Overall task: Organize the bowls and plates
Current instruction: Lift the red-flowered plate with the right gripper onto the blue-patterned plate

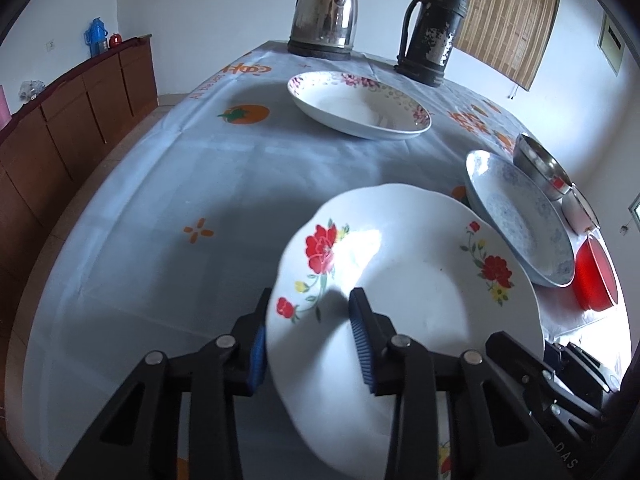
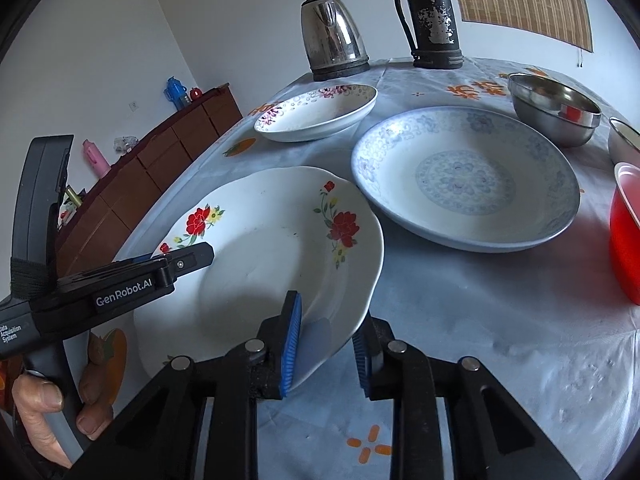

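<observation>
A white plate with red flowers (image 1: 416,288) (image 2: 276,248) is tilted just above the tablecloth. My left gripper (image 1: 308,340) is shut on its left rim; it also shows in the right wrist view (image 2: 192,260). My right gripper (image 2: 326,344) straddles the plate's near rim with its jaws apart, one pad above, one below. A blue-patterned plate (image 2: 464,176) (image 1: 520,216) lies to the right. A pink-flowered plate (image 1: 356,104) (image 2: 316,114) lies farther back. A steel bowl (image 2: 554,108) (image 1: 540,164) and a red bowl (image 2: 626,236) (image 1: 594,272) stand at the right.
A steel kettle (image 1: 324,16) (image 2: 334,38) and a dark flask (image 1: 436,28) (image 2: 432,12) stand at the table's far edge. A small white bowl (image 2: 622,138) sits between the steel and red bowls. A wooden sideboard (image 1: 68,120) runs along the left wall.
</observation>
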The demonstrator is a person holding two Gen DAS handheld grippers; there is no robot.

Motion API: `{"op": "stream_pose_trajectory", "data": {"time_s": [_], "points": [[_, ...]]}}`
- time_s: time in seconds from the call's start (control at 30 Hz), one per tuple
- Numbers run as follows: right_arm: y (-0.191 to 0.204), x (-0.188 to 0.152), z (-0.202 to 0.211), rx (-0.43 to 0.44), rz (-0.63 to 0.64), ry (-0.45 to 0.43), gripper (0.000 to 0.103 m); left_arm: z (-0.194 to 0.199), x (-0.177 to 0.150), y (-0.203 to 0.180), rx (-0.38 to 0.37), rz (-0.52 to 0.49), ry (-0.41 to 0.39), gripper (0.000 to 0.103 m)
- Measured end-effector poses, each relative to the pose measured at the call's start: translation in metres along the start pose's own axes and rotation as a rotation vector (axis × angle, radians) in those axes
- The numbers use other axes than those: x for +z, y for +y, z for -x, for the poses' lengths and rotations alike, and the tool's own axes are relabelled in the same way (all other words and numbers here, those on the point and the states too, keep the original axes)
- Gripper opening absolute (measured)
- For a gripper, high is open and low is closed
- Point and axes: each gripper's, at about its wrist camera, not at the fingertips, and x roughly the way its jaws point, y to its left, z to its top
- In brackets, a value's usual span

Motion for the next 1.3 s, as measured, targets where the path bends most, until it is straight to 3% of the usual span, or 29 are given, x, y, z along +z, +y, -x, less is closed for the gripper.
{"op": "stream_pose_trajectory", "data": {"time_s": [0.37, 0.5, 0.67, 1.03, 1.3], "points": [[-0.001, -0.002, 0.004, 0.038, 0.013, -0.012, 0.028, 0.011, -0.010, 0.007, -0.047, 0.053, -0.031, 0.035], [0.006, -0.005, 0.011, 0.052, 0.040, -0.032, 0.028, 0.023, -0.016, 0.003, 0.015, 0.032, -0.064, 0.035], [0.010, -0.002, 0.028, 0.065, 0.048, -0.078, 0.027, 0.041, -0.012, -0.001, 0.000, 0.038, -0.088, 0.035], [-0.033, 0.014, 0.060, -0.004, -0.035, -0.162, 0.028, 0.040, 0.028, -0.070, -0.041, -0.075, -0.173, 0.035], [-0.086, 0.024, 0.062, -0.091, -0.137, -0.171, 0.028, 0.006, 0.050, -0.120, -0.111, -0.148, -0.138, 0.035]]}}
